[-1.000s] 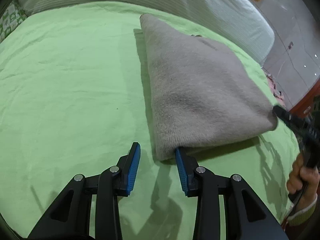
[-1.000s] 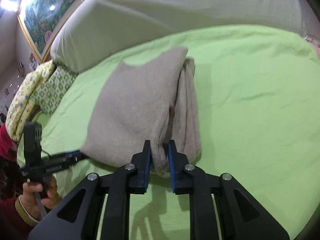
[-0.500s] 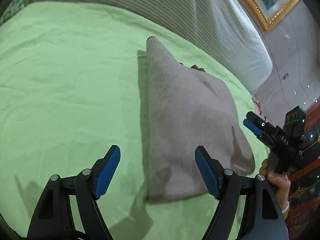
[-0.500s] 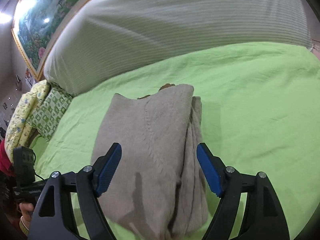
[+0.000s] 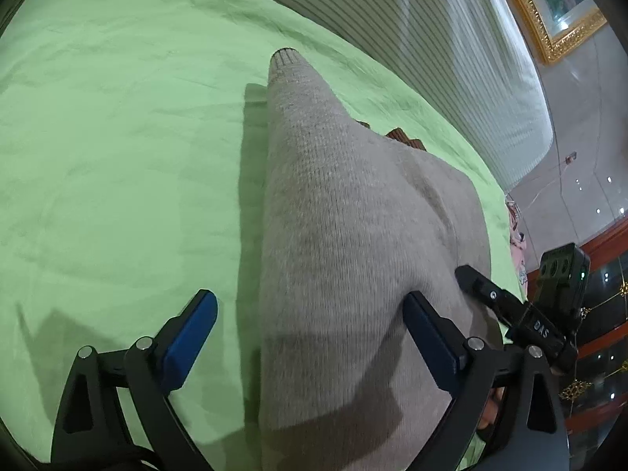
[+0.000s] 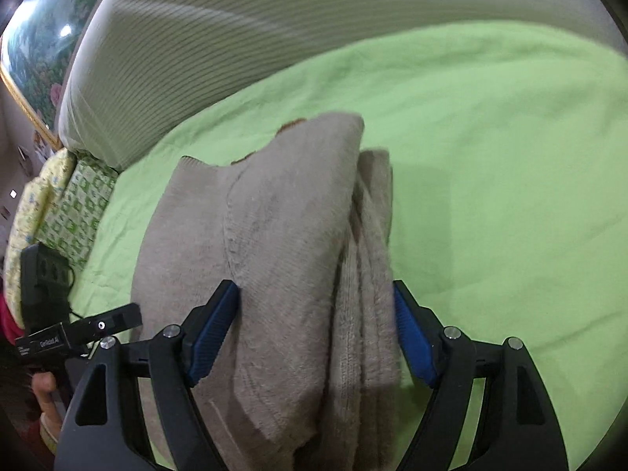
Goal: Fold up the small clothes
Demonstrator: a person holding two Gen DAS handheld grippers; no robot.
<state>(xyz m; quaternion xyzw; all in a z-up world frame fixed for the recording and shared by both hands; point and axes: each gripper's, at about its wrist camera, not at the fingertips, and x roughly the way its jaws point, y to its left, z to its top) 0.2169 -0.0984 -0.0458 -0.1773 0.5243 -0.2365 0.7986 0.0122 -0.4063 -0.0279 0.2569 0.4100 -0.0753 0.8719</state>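
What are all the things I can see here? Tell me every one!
sweater: one, grey-beige, folded, lying on the sheet
sheet: one, light green, covering the bed
headboard: one, whitish, ribbed, behind the bed
pillows: yellow and green patterned, far left in the right view
painting: one, gold frame, on the wall
left gripper: black, blue pads, open over the sweater
right gripper: black, blue pads, open over the sweater

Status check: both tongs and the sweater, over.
Left tongs open, right tongs open, both straddling the near edge. Grey sweater folded, lying on the green sheet. Nothing in the way.
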